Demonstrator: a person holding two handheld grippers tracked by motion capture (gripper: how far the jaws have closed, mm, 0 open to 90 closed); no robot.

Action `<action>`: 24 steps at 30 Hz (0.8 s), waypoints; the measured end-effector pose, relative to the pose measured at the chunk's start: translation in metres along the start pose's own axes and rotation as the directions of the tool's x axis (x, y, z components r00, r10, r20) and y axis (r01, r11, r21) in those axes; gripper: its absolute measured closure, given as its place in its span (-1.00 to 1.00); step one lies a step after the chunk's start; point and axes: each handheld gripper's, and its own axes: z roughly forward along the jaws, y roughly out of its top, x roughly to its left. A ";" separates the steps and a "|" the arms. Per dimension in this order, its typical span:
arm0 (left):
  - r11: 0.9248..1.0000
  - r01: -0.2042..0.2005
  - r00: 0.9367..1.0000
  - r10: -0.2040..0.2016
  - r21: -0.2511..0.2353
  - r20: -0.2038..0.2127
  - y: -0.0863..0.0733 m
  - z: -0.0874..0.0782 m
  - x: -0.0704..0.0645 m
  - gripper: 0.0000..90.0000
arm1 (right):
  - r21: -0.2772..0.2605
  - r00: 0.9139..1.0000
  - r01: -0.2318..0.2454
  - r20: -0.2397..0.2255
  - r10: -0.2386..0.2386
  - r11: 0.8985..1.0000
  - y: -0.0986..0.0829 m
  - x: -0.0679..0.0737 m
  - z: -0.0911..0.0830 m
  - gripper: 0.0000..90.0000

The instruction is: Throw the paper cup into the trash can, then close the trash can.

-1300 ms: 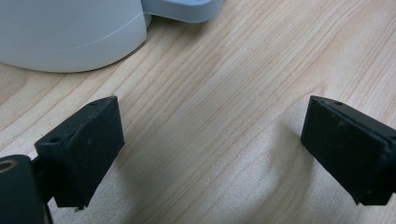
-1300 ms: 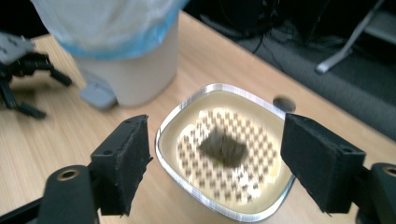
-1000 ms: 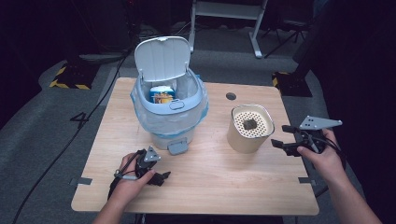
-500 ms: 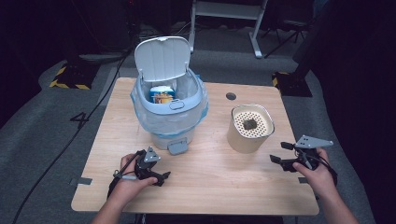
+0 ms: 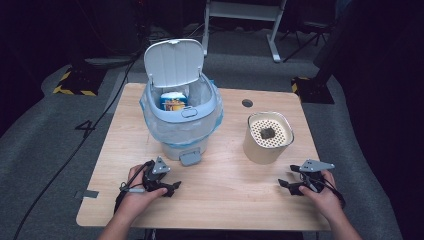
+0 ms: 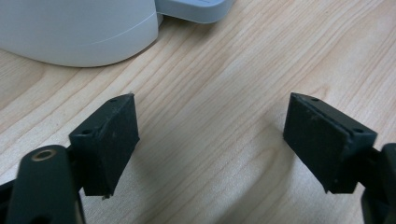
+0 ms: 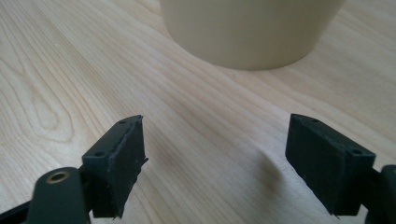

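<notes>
Jaws stand wide on my left gripper (image 5: 170,189) near the bin (image 5: 182,117), and wide on my right gripper (image 5: 286,185) near the pot (image 5: 267,137), both low over the counter (image 5: 230,200).

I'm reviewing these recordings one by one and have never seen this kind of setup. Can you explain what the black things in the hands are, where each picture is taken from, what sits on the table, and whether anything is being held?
A person sits at a wooden table and holds a hand tool with two black jaws in each hand: the left gripper and the right gripper. The high view looks down from above the person's side. Each of the other two pictures comes from a camera riding on one gripper and looking along its jaws.

On the table stand a pale blue pedal bin with its lid up, a plastic liner and a colourful package inside, and a cream pot with a perforated top.

Both grippers rest low at the near edge, jaws wide apart, with bare wood between them. Nothing is held.
</notes>
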 end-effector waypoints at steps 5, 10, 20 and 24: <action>1.000 0.010 1.000 -0.010 -0.006 0.006 -0.001 -0.005 0.002 -0.53 | -0.003 1.000 -0.009 0.008 0.009 1.000 -0.005 0.001 0.003 -0.64; 0.999 0.024 1.000 -0.023 -0.022 0.020 -0.001 -0.011 0.003 -0.52 | 0.004 1.000 -0.024 0.009 0.024 1.000 -0.005 0.000 0.004 -0.64; 0.992 0.086 0.995 -0.081 -0.097 0.053 0.001 -0.039 0.014 -0.49 | 0.003 1.000 -0.029 0.009 0.029 1.000 -0.005 0.000 0.004 -0.64; 0.988 0.086 0.996 -0.080 -0.132 0.048 0.003 -0.056 0.020 -0.49 | 0.004 1.000 -0.028 0.011 0.028 1.000 -0.005 0.000 0.004 -0.64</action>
